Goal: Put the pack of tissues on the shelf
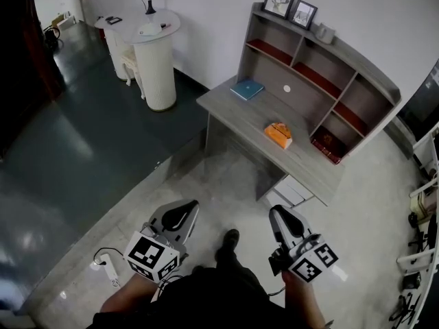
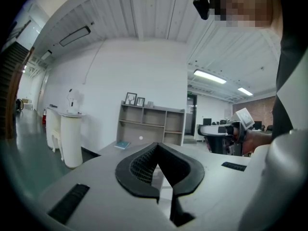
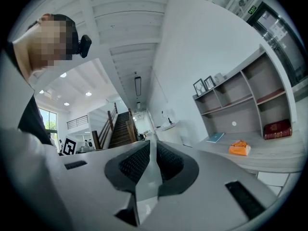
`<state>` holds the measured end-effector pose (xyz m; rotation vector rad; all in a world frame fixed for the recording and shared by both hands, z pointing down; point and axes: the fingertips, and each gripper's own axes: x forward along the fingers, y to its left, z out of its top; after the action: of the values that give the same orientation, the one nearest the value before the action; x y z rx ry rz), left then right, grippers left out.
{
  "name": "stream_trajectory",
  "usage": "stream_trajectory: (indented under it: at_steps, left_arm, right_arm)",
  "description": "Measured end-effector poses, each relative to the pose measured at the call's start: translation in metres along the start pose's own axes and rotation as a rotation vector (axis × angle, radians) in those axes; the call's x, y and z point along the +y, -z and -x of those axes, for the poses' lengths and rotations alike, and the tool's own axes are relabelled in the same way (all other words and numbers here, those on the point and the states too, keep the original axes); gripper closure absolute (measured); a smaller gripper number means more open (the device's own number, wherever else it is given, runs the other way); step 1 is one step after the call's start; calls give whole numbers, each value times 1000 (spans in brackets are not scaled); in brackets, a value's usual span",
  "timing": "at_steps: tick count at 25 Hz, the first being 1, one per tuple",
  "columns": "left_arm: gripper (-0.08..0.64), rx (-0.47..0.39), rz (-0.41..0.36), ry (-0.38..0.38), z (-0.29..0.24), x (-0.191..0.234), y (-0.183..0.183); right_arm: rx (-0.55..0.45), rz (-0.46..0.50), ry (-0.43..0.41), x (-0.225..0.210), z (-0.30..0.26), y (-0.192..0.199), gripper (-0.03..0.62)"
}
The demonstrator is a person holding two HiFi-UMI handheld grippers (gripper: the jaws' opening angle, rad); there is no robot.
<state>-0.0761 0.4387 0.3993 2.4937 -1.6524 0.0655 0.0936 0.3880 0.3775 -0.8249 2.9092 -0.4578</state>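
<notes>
standing shot, person's back from the desk (image 1: 305, 163), both tools held low by the legs, far from any item. pack of tissues (image 1: 278, 135), orange, lies on the desk top toward the middle, in front of the shelf (image 1: 317, 75) unit that sits at the desk's rear; not in any compartment, nothing touching it. right gripper view also catches it (image 3: 239, 148) on the desk surface, below the compartments. blue book (image 1: 247, 89) lies flat on the desk nearer the left end, well apart from the tissues. dark red book (image 1: 328, 146) lies in the lower right compartment, just beside the tissues' side of the desk. two picture frames (image 1: 280, 0) stand on top of the shelf w/ a small pale cup-like thing next to them, too small to tell what. left gripper (image 1: 180, 216) points fwd over the floor, fingers clenched together, pads meeting, nothing between them; same in its own view (image 2: 158, 170). right gripper (image 1: 281, 218) likewise empty, fingers drawn in to a thin slit w/ no item between (image 3: 150, 165). white round counter (image 1: 156, 64) stands off to the left of the desk on the dark floor. white power strip (image 1: 110, 271) lies on the pale floor by the left gripper. a shoe (image 1: 230, 242) shows between the two grippers.
</notes>
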Motion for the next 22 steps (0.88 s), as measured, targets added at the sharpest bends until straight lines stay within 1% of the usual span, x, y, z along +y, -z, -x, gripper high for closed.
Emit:
stream_trajectory:
  at_steps: [4,7,10,14,19,22]
  left_arm:
    - [555,1,1,-15,-44,22,-8]
    - [555,3,-2,-10,-88,34,-19]
    - [555,2,-16,0,-133,42,-33]
    - [555,2,-6,-25,-189,59,-46]
    - [555,-2,-9,-46,-237,74,-52]
    - [555,4,-6,-32,-262,80,-52]
  right_arm:
    - [-1,-16,-5,-43,-28,-9,572]
    - [6,-15,-17,-80,-53,-22,572]
    - [39,26,-49,-112,-76,-33,571]
    - [68,78,-96,-150,-101,-46,569]
    - [73,65,-112,-193,-118,-58,567]
    - [82,48,-101,-215,-126,-61,554]
